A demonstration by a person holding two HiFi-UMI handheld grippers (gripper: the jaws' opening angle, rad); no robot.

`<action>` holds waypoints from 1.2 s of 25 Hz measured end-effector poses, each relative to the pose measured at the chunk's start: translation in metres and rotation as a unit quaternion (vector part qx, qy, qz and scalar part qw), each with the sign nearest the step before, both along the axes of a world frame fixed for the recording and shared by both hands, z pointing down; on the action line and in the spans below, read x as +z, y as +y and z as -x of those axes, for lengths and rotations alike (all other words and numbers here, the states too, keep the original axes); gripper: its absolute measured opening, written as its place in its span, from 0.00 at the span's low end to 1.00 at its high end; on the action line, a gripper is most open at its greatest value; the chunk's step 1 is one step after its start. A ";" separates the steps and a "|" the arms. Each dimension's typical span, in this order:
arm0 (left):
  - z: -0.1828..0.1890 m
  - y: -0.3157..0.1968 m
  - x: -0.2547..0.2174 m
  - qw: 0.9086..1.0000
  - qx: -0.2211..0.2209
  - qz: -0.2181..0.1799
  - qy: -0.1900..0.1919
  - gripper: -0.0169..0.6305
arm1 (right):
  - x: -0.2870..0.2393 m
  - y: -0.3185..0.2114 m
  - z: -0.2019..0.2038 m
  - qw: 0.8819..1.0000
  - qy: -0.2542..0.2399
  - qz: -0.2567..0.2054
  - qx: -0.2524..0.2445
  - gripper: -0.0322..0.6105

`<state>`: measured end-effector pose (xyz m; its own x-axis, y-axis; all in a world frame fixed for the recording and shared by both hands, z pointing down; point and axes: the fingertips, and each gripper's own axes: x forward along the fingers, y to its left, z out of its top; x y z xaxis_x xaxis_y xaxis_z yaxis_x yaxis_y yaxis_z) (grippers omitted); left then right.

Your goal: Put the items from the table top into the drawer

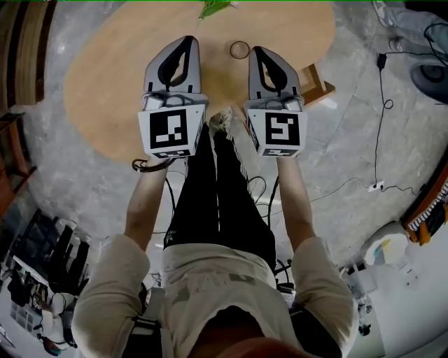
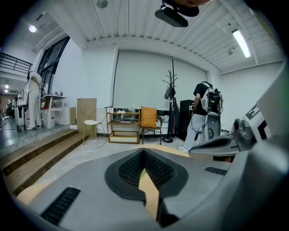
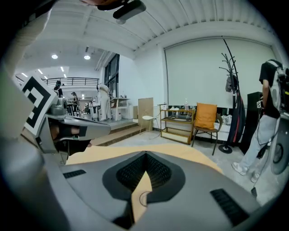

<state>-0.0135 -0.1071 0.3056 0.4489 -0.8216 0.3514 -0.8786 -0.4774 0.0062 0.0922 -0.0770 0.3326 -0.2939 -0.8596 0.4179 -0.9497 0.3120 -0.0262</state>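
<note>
Both over the wooden surface (image 1: 105,91), the left gripper (image 1: 183,42) and right gripper (image 1: 261,52) have jaws pressed together on nothing. A dark ring (image 1: 239,49) lies between their tips; a green item (image 1: 213,8) lies at the far edge.

Thin dark ring (image 1: 239,49) flat on wooden table (image 1: 98,84)

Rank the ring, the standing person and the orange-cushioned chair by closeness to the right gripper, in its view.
1. Ring: on the table, right beneath the right gripper.
2. Standing person: on the floor, far right.
3. Orange-cushioned chair: farther back, before the blind.
</note>
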 end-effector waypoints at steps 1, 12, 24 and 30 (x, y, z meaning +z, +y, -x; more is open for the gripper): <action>0.002 0.005 0.016 1.000 -0.004 0.009 -0.004 0.04 | 0.017 0.004 0.001 1.000 -0.002 0.010 -0.003 0.05; 0.014 0.036 0.098 0.998 -0.027 0.055 -0.017 0.04 | 0.093 0.031 0.007 0.998 0.007 0.055 -0.014 0.06; 0.012 0.033 0.087 0.998 -0.043 0.050 -0.012 0.04 | 0.091 0.015 0.012 0.997 0.012 0.063 -0.046 0.06; 0.013 0.040 0.087 0.998 -0.037 0.049 -0.010 0.04 | 0.140 0.004 0.011 0.988 0.000 0.147 -0.044 0.45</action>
<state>-0.0265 -0.0669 0.3924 0.3797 -0.8137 0.4402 -0.9122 -0.4086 0.0315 0.0814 -0.0733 0.4730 -0.3617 -0.6726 0.6456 -0.9194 0.3723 -0.1272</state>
